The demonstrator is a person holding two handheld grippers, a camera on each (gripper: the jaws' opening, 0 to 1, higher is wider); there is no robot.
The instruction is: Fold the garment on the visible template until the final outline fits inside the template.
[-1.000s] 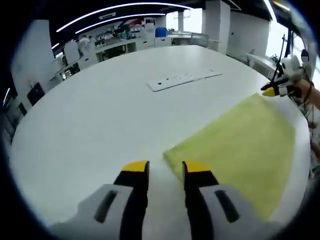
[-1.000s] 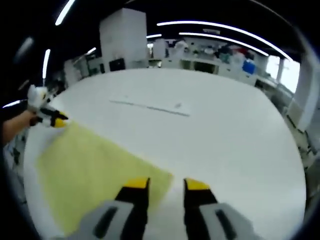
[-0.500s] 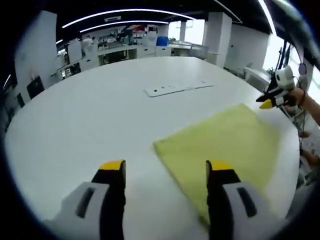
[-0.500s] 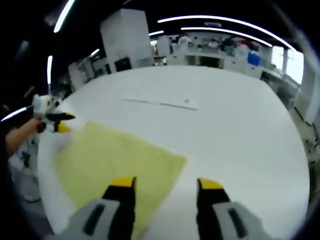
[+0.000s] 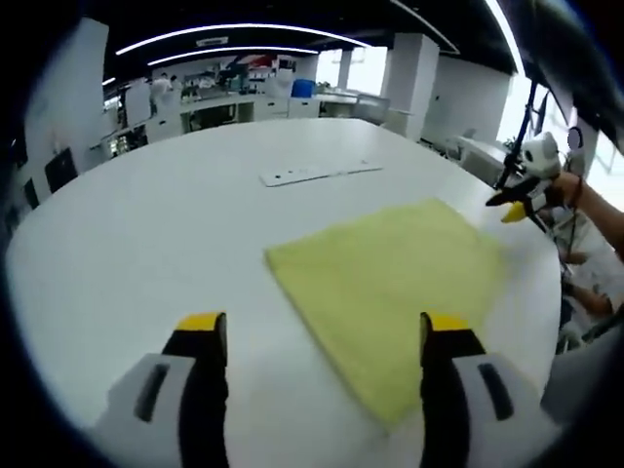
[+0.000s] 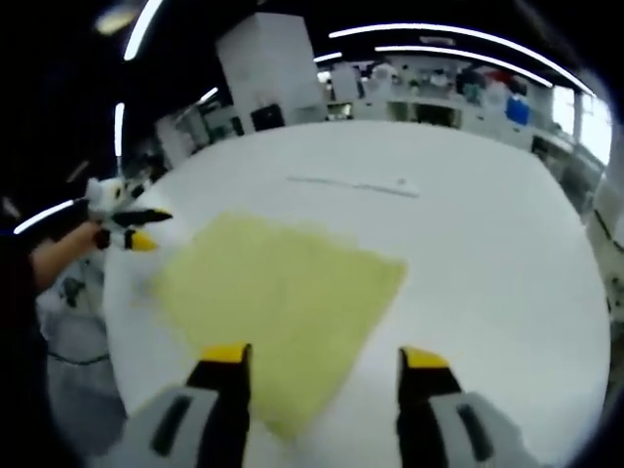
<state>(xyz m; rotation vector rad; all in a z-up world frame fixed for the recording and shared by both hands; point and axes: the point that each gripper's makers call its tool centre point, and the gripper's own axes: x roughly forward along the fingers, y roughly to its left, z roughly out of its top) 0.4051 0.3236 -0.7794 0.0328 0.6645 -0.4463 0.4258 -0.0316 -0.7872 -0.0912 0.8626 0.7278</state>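
A folded yellow-green cloth [image 5: 390, 283] lies flat on the round white table [image 5: 146, 224], with no template outline that I can make out around it. My left gripper [image 5: 317, 336] hovers open above the table in front of the cloth's near edge, holding nothing. In the right gripper view the same cloth [image 6: 283, 292] spreads out ahead, and my right gripper [image 6: 327, 361] is open above its near corner, also holding nothing. The right gripper [image 5: 517, 200] shows at the far right of the left gripper view, and the left gripper [image 6: 132, 229] shows at the left of the right gripper view.
A flat white strip [image 5: 317, 174] lies on the table beyond the cloth, also seen as the strip [image 6: 356, 185]. The table edge [image 6: 117, 322] runs close to the cloth on the person's side. Desks and shelves stand in the background.
Both grippers have opened wide and pulled back from the cloth's corners. The cloth now lies released and flat, and both views have drawn away so more of it shows.
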